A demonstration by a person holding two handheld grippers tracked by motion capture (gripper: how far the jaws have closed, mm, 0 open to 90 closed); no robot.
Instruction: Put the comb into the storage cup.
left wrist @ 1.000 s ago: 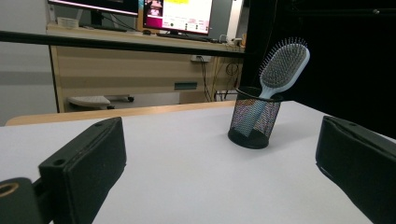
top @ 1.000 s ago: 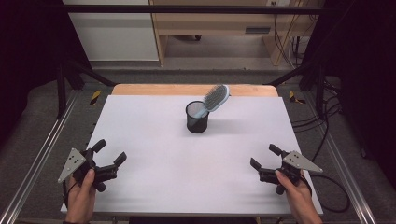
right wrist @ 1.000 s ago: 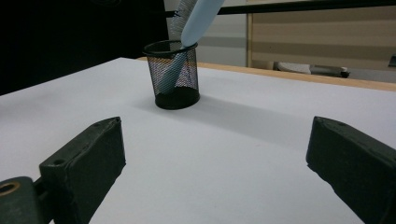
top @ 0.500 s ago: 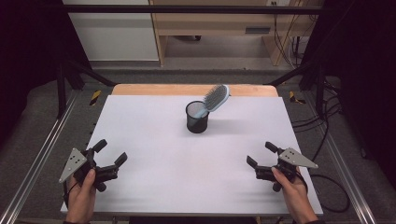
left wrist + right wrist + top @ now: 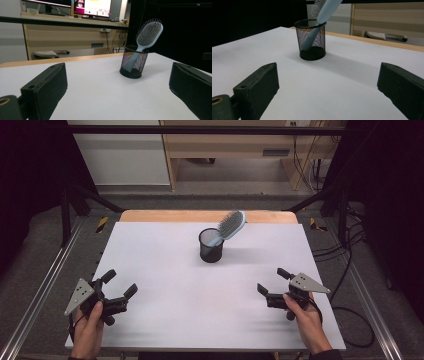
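Table [image 5: 165,320] is white with a wooden far edge, office desk [image 5: 225,145] beyond; each gripper spread, holding nothing.

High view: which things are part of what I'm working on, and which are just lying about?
In the job:
hairbrush, handle down in the cup
black mesh cup
left gripper, open
right gripper, open

Lying about:
white table
wooden desk behind
monitors

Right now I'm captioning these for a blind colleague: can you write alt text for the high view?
A black mesh cup stands on a white table, with a light blue hairbrush leaning out of it. Near the front edge, a person holds the left gripper and right gripper, both open and empty.
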